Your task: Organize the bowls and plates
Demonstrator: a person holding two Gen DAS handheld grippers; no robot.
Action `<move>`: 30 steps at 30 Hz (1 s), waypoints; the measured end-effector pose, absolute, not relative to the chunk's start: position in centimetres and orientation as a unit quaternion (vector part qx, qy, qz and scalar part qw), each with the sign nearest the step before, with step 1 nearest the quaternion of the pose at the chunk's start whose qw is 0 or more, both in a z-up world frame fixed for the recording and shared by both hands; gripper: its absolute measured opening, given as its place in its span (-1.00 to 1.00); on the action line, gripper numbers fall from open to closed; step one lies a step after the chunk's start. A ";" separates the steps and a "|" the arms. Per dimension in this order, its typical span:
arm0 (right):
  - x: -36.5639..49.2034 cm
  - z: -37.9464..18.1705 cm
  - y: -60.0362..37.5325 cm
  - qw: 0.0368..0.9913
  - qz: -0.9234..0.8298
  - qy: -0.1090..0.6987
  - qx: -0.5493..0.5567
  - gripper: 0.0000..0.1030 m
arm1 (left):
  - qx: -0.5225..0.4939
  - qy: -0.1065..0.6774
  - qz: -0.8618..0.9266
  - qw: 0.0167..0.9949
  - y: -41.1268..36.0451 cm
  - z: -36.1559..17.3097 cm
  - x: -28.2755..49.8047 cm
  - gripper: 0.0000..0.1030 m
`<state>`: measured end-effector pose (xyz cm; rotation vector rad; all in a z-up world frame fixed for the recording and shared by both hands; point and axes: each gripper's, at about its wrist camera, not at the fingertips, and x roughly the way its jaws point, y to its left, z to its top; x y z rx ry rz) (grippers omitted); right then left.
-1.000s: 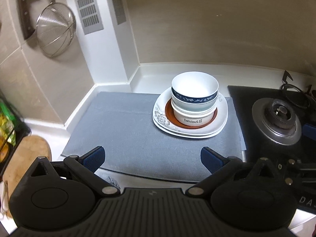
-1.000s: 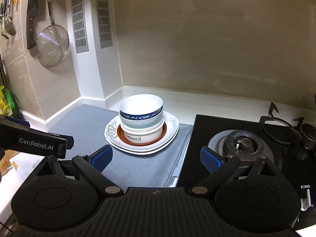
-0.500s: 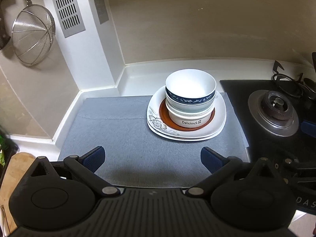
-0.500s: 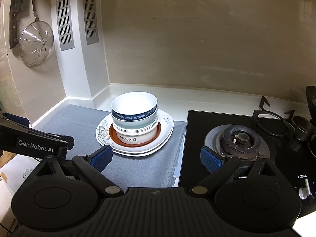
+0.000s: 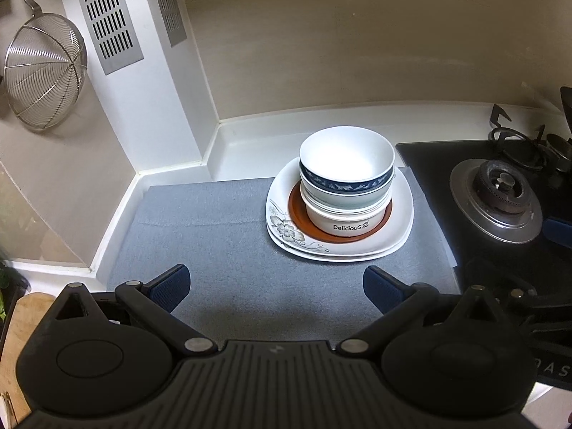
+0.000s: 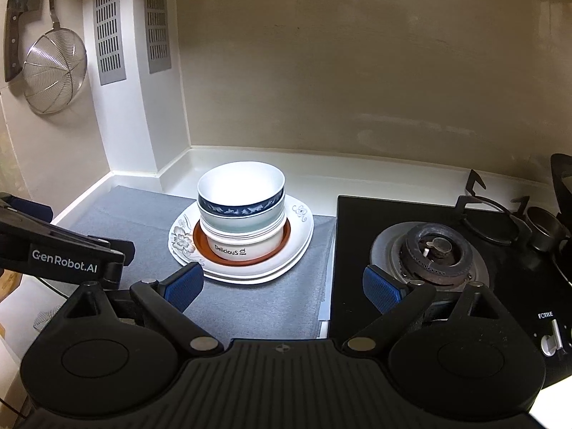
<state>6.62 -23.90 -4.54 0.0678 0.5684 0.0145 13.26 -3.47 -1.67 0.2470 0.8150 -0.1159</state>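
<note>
Left gripper: black two-finger gripper with blue pads (image 5: 276,284), fingers wide apart, nothing between them; it hangs over the near part of the mat, short of the stack. In the right wrist view its body (image 6: 64,255) shows at the left edge, lettered "GenRobot.AI".
Right gripper: same black build, blue pads (image 6: 283,286), fingers wide apart and empty; it sits over the seam between mat and hob, with the stack ahead to its left.
Mat: grey felt-like rectangular mat (image 5: 214,236) on the white countertop (image 5: 257,150), its right edge against the hob.
Plates: two white squarish plates with a grey flower print (image 5: 286,230), stacked, on the right part of the mat; a round brown-red plate (image 5: 296,211) lies on top of them.
Bowls: three nested, upright, on the brown-red plate. Bottom one a white bowl printed "DeliciouS" (image 5: 345,223); middle a pale green-white bowl (image 5: 339,200); top a white bowl with a dark blue patterned band (image 5: 345,164), inside bare.
Stack from right wrist view: plates (image 6: 304,225), top bowl (image 6: 241,189); no gripper touches it.
Hob: black glass gas hob (image 6: 357,236) right of the mat; steel-ringed round burner (image 5: 495,195) without a grate; black pan-support prongs (image 6: 475,193) farther back.
Wall: metal wire-mesh strainer (image 5: 43,75) hanging at left; dark-handled cleaver (image 6: 18,18) beside it; two slotted grey vent grilles (image 6: 109,21) on the white column.
</note>
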 end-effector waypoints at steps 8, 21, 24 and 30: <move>6.9 -4.5 -23.8 0.959 0.009 0.283 0.032 0.87 | 0.118 0.398 -0.059 0.908 -3.5 -1.8 13.5 1.00; 7.0 -4.4 -23.5 0.958 0.016 0.284 0.029 0.87 | 0.116 0.398 -0.050 0.909 -3.4 -1.7 13.3 1.00; 7.1 -4.4 -23.5 0.958 0.018 0.284 0.028 0.88 | 0.115 0.398 -0.049 0.909 -3.4 -1.7 13.3 1.00; 7.0 -4.4 -23.5 0.958 0.019 0.285 0.028 0.88 | 0.115 0.398 -0.049 0.909 -3.3 -1.7 13.3 1.00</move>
